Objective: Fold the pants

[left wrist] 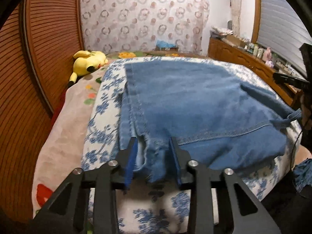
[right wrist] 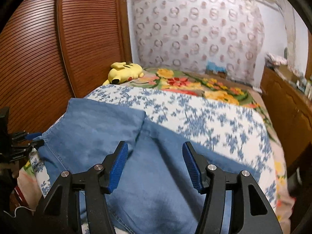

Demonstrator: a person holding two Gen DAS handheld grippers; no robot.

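One pair of jeans [left wrist: 195, 101], two grippers: left [left wrist: 153, 144], right [right wrist: 155, 152], each with two blue pads. One yellow plush [left wrist: 87, 62], one blue-and-white floral cloth [right wrist: 214, 120], one flowered blanket [right wrist: 195, 83], one cabinet [left wrist: 243, 60], bottles on it too blurred to count

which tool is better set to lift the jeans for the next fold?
Probably left. The left tool already has the jeans hem bunched between its pads. The right tool hangs open above flat denim, gripping nothing.
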